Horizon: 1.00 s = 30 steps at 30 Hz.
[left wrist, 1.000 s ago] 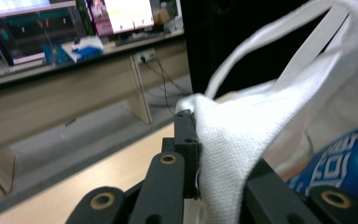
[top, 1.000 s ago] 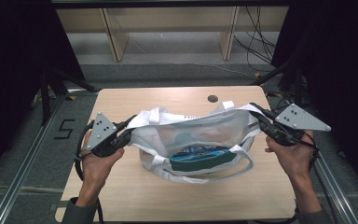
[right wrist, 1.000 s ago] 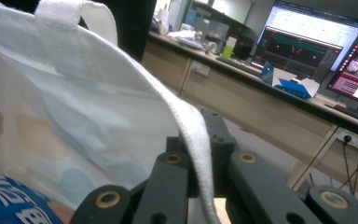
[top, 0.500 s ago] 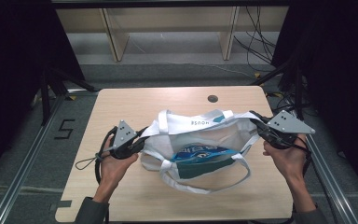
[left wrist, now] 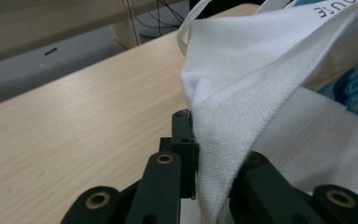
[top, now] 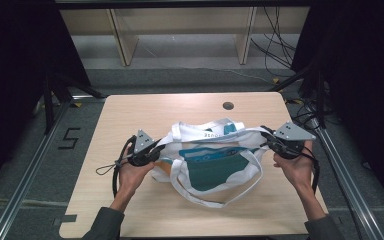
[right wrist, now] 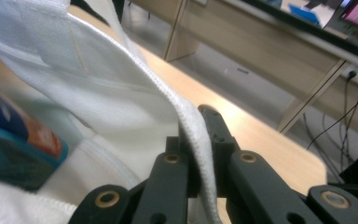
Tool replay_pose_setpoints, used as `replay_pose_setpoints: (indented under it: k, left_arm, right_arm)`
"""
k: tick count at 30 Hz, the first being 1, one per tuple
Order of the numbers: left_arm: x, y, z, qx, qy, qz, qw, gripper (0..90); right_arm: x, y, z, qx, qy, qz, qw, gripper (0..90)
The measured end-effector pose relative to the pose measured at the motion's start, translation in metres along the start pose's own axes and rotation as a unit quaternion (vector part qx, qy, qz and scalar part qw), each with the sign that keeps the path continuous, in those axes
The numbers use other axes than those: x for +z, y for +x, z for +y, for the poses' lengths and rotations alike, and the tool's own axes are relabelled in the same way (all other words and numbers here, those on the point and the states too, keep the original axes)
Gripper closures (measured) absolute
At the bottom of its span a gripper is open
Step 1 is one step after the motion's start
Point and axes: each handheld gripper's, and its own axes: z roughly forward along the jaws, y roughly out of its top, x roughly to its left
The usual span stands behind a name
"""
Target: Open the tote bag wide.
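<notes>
Dark curtains and a pale shelf unit close off the far side of the room, and below them in the high view sits the light wooden desk (top: 130,120) with a small round dark grommet (top: 228,105) near its upper edge. At the centre of the frame lies the white woven-fabric tote bag (top: 207,137), its mouth spread sideways so that a teal and white packet (top: 212,167) shows inside, while its long white carry loop (top: 215,197) droops toward the bottom of the frame. At centre left I have the left gripper (top: 152,150) at the bag's left rim; at centre right the right gripper (top: 265,137) is at the right rim.

From the left gripper view, the black fingers (left wrist: 184,140) are clamped onto a fold of the white cloth at the bottom centre, bare desk filling the left half and the bag running off to the upper right.

From the right gripper view, the fingers (right wrist: 214,128) pinch the stitched hem of the bag at bottom centre, and the packet's blue and orange print blurs at the left edge.

My reading is that I am in the step of holding the bag open by both rims, low over the desk. Next, I judge, I must keep even tension on both sides and settle the bag down, loosening neither grip until the cloth rests, or the contents could slide out.
</notes>
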Motion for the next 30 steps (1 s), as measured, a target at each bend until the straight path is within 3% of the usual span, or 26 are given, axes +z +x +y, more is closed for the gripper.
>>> replay_pose_setpoints:
  k: [3, 8, 11, 12, 18, 21, 24, 26, 27, 29, 30]
  left_arm:
    - [0.013, 0.002, -0.012, -0.009, 0.020, -0.003, 0.9998, 83.3]
    - [0.023, 0.003, -0.024, -0.001, 0.048, -0.007, 0.9988, 83.0]
    - [0.028, 0.003, -0.030, 0.001, 0.053, -0.009, 0.9985, 82.7]
    - [0.030, 0.002, -0.032, -0.007, 0.051, -0.010, 0.9986, 82.6]
    - [0.036, 0.002, -0.039, 0.010, 0.072, -0.008, 0.9973, 81.9]
    - [0.039, 0.003, -0.043, 0.024, 0.087, -0.009, 0.9959, 82.0]
    - [0.042, 0.002, -0.045, 0.013, 0.085, -0.009, 0.9962, 81.5]
    - [0.043, 0.002, -0.047, 0.029, 0.103, -0.010, 0.9942, 81.5]
    - [0.044, 0.003, -0.048, 0.035, 0.104, -0.010, 0.9939, 81.4]
    - [0.044, 0.001, -0.049, 0.023, 0.100, -0.007, 0.9947, 80.0]
    - [0.042, 0.002, -0.047, 0.037, 0.103, -0.005, 0.9940, 78.2]
  right_arm:
    - [0.012, 0.002, -0.009, 0.008, 0.018, 0.008, 0.9998, 88.0]
    - [0.027, 0.004, -0.022, 0.010, 0.044, 0.015, 0.9989, 88.0]
    - [0.034, 0.005, -0.030, 0.024, 0.063, 0.022, 0.9975, 88.0]
    - [0.037, 0.002, -0.033, 0.014, 0.063, 0.025, 0.9976, 88.0]
    - [0.047, 0.005, -0.046, 0.018, 0.091, 0.034, 0.9951, 88.0]
    - [0.056, 0.005, -0.055, 0.012, 0.110, 0.042, 0.9930, 87.9]
    - [0.063, 0.008, -0.063, 0.016, 0.134, 0.050, 0.9896, 87.9]
    - [0.069, 0.009, -0.069, 0.000, 0.143, 0.053, 0.9883, 87.9]
    - [0.072, 0.012, -0.071, 0.006, 0.157, 0.056, 0.9859, 87.9]
    - [0.077, 0.013, -0.075, 0.002, 0.166, 0.059, 0.9844, 87.9]
    - [0.078, 0.013, -0.075, 0.004, 0.167, 0.060, 0.9841, 87.9]
